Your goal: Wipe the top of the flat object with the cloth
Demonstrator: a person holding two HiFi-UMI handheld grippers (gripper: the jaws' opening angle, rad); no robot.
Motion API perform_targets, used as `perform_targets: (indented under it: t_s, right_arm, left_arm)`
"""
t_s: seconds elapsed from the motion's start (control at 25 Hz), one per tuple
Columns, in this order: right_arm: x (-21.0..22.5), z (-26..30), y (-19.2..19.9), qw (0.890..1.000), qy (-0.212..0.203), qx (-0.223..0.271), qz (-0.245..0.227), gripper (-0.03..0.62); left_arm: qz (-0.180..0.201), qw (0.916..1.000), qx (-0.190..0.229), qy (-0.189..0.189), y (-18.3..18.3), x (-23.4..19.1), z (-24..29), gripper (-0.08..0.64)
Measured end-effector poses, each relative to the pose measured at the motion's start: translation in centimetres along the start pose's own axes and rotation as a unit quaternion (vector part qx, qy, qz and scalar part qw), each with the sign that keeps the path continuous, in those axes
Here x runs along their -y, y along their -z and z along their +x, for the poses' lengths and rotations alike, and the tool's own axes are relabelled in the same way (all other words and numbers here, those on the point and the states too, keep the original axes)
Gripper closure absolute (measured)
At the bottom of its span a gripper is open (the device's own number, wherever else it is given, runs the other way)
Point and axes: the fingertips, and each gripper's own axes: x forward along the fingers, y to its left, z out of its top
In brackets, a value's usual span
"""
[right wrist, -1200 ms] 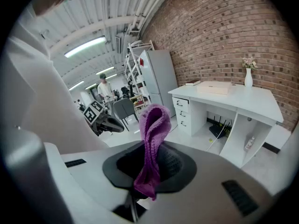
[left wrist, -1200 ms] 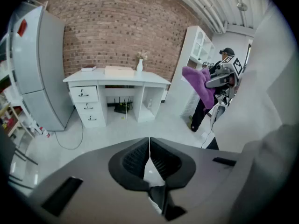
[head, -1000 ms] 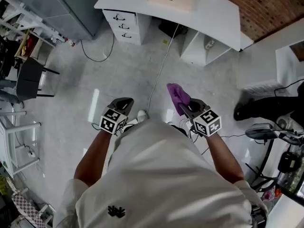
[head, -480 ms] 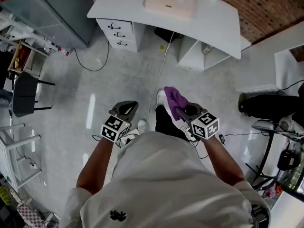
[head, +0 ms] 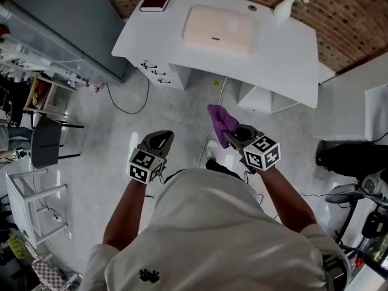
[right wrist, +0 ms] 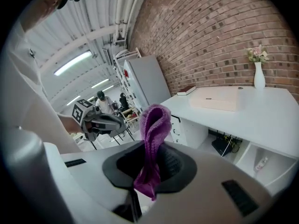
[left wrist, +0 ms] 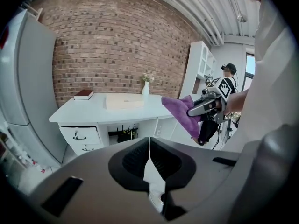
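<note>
Cloth (head: 222, 121) is pinched in the right gripper (head: 233, 136); the flat object (head: 219, 29) lies far ahead on the desk (head: 285, 47), long axis left-right; left gripper (head: 159, 138) closed, empty.

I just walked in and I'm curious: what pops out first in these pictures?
The bright purple cloth pops out, pinched in the right hand-held gripper in front of the person. Ahead stands a white desk with a flat pink pad on top, against a red brick wall. The left hand-held gripper is shut and empty.

Bright, even indoor light; both fisheye views darken at corners.
</note>
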Motion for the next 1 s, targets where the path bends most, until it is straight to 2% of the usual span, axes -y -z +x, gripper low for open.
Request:
perform_targets:
  t_s: [0.16, 0.32, 0.56, 0.76, 0.88, 1.0]
  right_arm:
    - [4.1, 0.1, -1.9, 1.0, -0.001, 0.0, 0.003, 0.515]
    - [6.9, 1.0, -3.3, 1.0, -0.001, -0.007, 0.011, 0.515]
    - [11.6, 5.6, -8.3, 0.999, 0.027, 0.013, 0.03, 0.515]
    - [15.0, 10.0, -13.2, 0.995, 0.075, 0.023, 0.054, 0.515]
    - [17.1, 13.5, -17.0, 0.991, 0.101, 0.032, 0.077, 0.515]
    - [18.9, 17.0, -20.2, 0.986, 0.127, 0.037, 0.102, 0.515]
  left_arm:
    - [0.004, 0.9999, 0.0, -0.015, -3.2, -1.7, 2.9, 0.535]
    - [0.014, 0.9999, 0.001, -0.01, -6.1, -3.2, 5.3, 0.535]
    - [0.035, 0.9994, 0.005, 0.007, -9.6, -11.0, 9.6, 0.535]
    - [0.068, 0.996, -0.004, 0.058, -12.8, -18.2, 13.7, 0.535]
    - [0.109, 0.9898, -0.016, 0.09, -15.3, -23.1, 16.3, 0.534]
    - [0.134, 0.9829, -0.026, 0.123, -17.1, -27.6, 18.8, 0.534]
